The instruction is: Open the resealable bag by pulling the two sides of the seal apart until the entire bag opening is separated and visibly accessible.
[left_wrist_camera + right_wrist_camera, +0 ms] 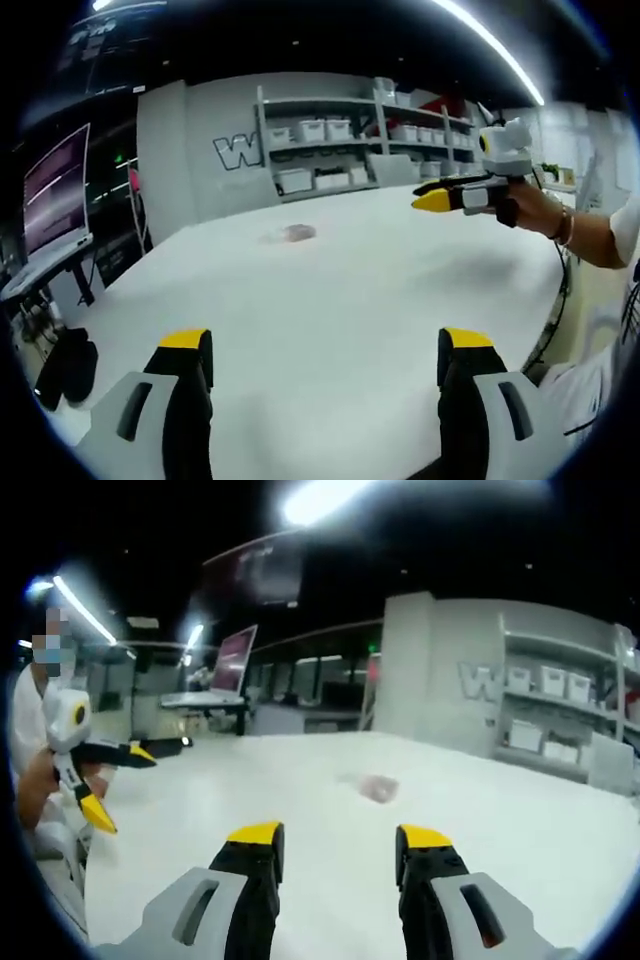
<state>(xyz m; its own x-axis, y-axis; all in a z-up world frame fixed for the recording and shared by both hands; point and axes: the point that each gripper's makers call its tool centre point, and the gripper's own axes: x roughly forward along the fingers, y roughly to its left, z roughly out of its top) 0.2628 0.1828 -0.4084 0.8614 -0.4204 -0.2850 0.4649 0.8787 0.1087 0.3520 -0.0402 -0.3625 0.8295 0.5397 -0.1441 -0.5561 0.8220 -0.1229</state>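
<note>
- A wide white bench (330,300) ran out from beneath both grippers, its top bare apart from one small item far out on it.
- In the left gripper view, the left gripper (325,352) hung over the near edge of the bench with its yellow-tipped jaws spread wide, holding and touching nothing.
- In the right gripper view, the right gripper (335,838) hovered above the bench, its jaws parted with a clear gap and nothing between them.
- The right gripper also showed in the left gripper view, raised above the far right of the bench in a person's hand (530,208).
- The left gripper appeared at the left of the right gripper view, held up with its jaws splayed apart.
- The resealable bag (291,234) lay flat on the bench well ahead of both grippers, small and blurred, apart from either; whether its seal was closed could not be told.
- Beyond the bench stood a grey wall with a large letter on it and a shelf unit (360,140) carrying white bins (325,129); what the bins held could not be seen.
- At the left a monitor (52,190) glowed above a desk, and strip lights crossed the dark ceiling.
</note>
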